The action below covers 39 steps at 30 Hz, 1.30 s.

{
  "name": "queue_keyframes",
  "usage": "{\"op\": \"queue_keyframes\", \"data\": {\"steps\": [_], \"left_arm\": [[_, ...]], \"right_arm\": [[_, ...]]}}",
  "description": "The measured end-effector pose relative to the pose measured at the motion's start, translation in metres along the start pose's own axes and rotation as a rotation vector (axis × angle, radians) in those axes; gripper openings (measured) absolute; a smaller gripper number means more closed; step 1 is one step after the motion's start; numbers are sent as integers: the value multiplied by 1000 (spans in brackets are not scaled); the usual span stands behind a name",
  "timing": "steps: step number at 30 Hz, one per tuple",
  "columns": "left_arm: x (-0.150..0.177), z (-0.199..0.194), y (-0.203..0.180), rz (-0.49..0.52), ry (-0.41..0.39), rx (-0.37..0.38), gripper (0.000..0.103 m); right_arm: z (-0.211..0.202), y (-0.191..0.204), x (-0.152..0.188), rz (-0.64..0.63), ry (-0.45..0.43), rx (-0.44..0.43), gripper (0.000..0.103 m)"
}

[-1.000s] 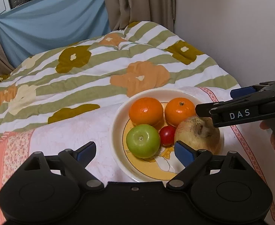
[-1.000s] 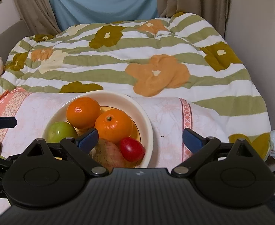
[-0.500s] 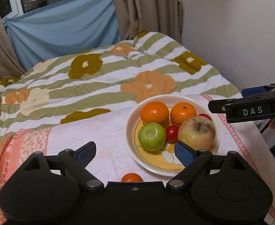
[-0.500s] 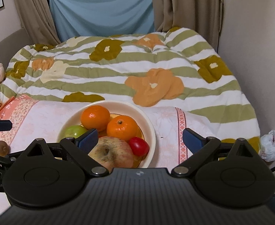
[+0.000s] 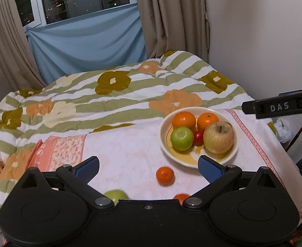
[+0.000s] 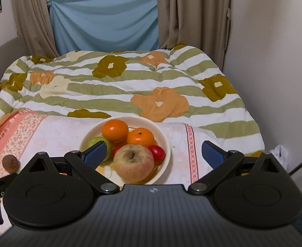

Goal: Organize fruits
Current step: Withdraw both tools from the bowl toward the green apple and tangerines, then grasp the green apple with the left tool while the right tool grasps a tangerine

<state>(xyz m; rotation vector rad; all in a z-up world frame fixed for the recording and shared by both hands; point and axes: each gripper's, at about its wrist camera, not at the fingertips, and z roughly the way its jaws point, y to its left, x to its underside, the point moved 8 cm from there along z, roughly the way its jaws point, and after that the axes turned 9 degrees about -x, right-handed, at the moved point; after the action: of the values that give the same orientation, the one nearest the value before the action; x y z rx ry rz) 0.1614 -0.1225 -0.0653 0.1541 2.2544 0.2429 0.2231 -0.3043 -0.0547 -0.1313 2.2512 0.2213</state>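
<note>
A cream plate [image 5: 163, 144] on the pink cloth holds two oranges [image 5: 183, 119], a green apple [image 5: 181, 138], a small red fruit [image 5: 198, 137] and a big yellowish apple [image 5: 218, 137]. Nearer me, a small orange [image 5: 165, 175], a second green apple [image 5: 116, 195] and another orange [image 5: 180, 197] lie loose on the cloth. My left gripper [image 5: 148, 164] hovers above them, jaws opening, gripping nothing. My right gripper [image 6: 154, 150] is open and empty, short of the plate [image 6: 167, 144]; the big apple [image 6: 133, 162] lies just ahead. One right finger [image 5: 278, 107] shows at the right edge.
A striped floral quilt [image 5: 113, 94] covers the bed beyond the cloth. The wall [image 6: 274, 61] runs close on the right, with a white bag [image 5: 282, 131] below it. A brown round fruit [image 6: 10, 163] lies on the cloth's left part. Curtains [image 6: 33, 20] hang behind.
Both grippers have drawn back and risen from the plate, which now looks smaller and farther. Loose fruit has come into the left wrist view. The left jaws stand slightly wider.
</note>
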Motion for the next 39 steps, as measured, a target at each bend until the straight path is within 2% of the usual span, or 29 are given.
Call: {"op": "queue_keyframes", "data": {"steps": [8, 15, 23, 31, 39], "left_arm": [[18, -18, 41, -6, -5, 37, 103], [34, -26, 75, 19, -23, 77, 103], [55, -7, 99, 85, -15, 150, 103], [76, 28, 99, 179, -47, 226, 101], [96, 71, 73, 280, -70, 309, 90]], "right_arm": [[-25, 38, 11, 45, 13, -7, 103], [-36, 90, 24, 57, 13, 11, 103], [-27, 128, 56, 113, 32, 51, 103], [1, 148, 103, 106, 55, 69, 103], [39, 145, 137, 88, 61, 105, 103]]}}
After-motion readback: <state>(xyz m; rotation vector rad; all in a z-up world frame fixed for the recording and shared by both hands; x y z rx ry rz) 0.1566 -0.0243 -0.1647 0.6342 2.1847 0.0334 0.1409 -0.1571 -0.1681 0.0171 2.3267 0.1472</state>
